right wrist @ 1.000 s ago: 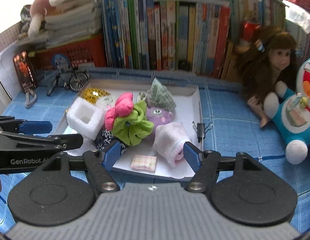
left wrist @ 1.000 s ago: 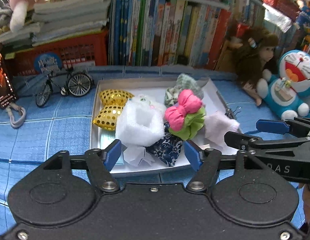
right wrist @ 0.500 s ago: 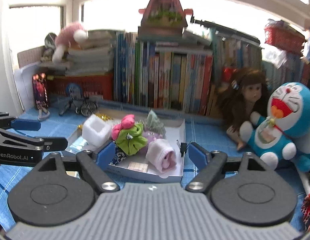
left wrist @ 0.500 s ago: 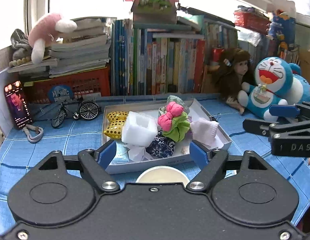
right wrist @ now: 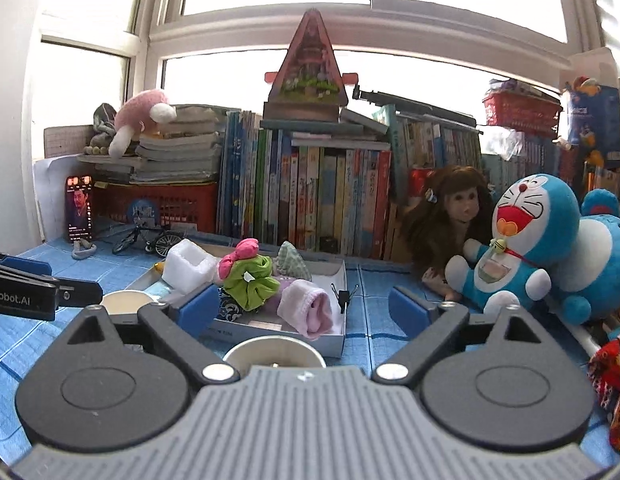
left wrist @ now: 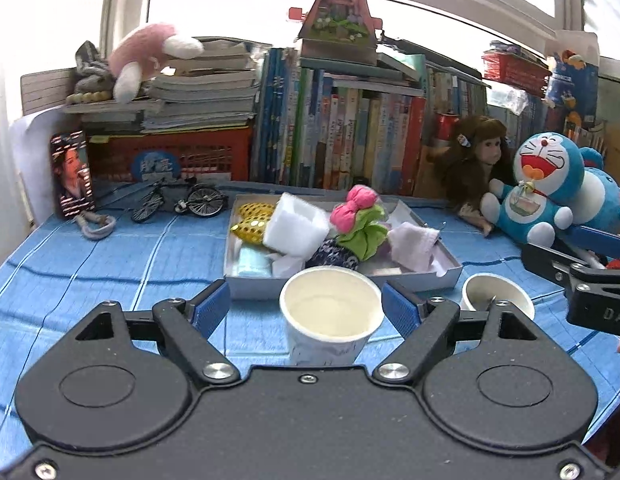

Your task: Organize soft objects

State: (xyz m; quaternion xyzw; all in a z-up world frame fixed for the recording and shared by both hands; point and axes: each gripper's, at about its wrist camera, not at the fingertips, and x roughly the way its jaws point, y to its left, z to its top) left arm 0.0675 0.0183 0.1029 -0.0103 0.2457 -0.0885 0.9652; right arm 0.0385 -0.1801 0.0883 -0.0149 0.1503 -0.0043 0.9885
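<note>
1. Looking along the left wrist view, the left gripper (left wrist: 306,307) stands wide apart and empty, its blue pads flanking a paper cup (left wrist: 329,314) without touching it. The tray (left wrist: 345,284) of soft things sits just beyond, at 12 o'clock on the blue-clothed counter (left wrist: 110,256).
2. Inside the tray, a white foam block (left wrist: 296,228) leans at 11 o'clock, a pink-and-green scrunchie (left wrist: 359,220) at 12, and a folded pale cloth (left wrist: 413,242) at 1. A second cup (left wrist: 497,294) stands at 2 o'clock, with the right gripper (left wrist: 565,250) past it.
3. To do this well, I judge it best to lift over the near cup's rim, then close on one loose piece only.
4. From the right wrist view, the right gripper (right wrist: 304,307) is likewise spread wide, holding nothing. The rolled pink cloth (right wrist: 306,310) lies at the tray's near corner, 12 o'clock, easiest to reach.
5. A binder clip (right wrist: 343,296) stands just beside that cloth; pinching low and centred should avoid it.
</note>
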